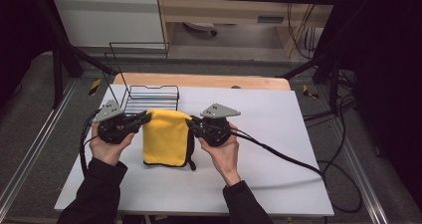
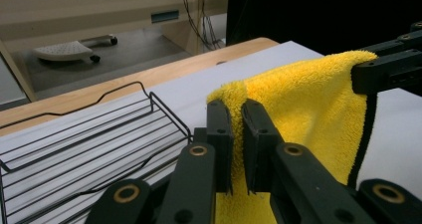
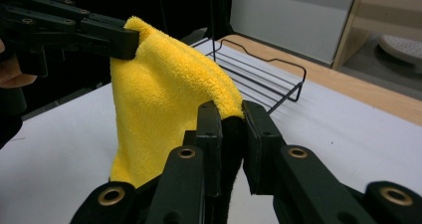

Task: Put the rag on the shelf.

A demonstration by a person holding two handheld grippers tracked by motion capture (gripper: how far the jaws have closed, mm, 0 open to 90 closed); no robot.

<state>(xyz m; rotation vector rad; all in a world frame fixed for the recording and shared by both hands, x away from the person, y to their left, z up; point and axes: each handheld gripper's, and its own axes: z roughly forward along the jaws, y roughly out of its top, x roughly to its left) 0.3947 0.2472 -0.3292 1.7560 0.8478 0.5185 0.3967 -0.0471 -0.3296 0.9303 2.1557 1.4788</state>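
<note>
Left gripper (image 2: pixel 238 122): jaws nearly closed, pinching the top left corner of the yellow cloth (image 2: pixel 308 104); pile bulges up between the two black pads. Right gripper (image 3: pixel 232 122): jaws likewise drawn in on the opposite top corner, gripping a fold where the yellow pile meets the cloth's black edging.

High view: left gripper (image 1: pixel 145 117) and right gripper (image 1: pixel 190 124) hold the cloth (image 1: pixel 165 137) stretched between them by its upper edge. The cloth hangs down from the jaws; the lower hem seems to rest on the white table (image 1: pixel 278 129), though the contact is hard to judge from above. Black trim runs down the cloth's right side to a small dark tab at the bottom corner.

Left hand (image 1: pixel 107 147) and right hand (image 1: pixel 224 152) grip the tool bodies, dark sleeves below. Each gripper carries a grey three-cornered plate; a black cable trails right from the right gripper across the table.

Behind the cloth, just beyond the left gripper, a black wire rack (image 1: pixel 149 97) stands on the table near its far edge.

No brand, label or legible writing on cloth, rack or grippers.
</note>
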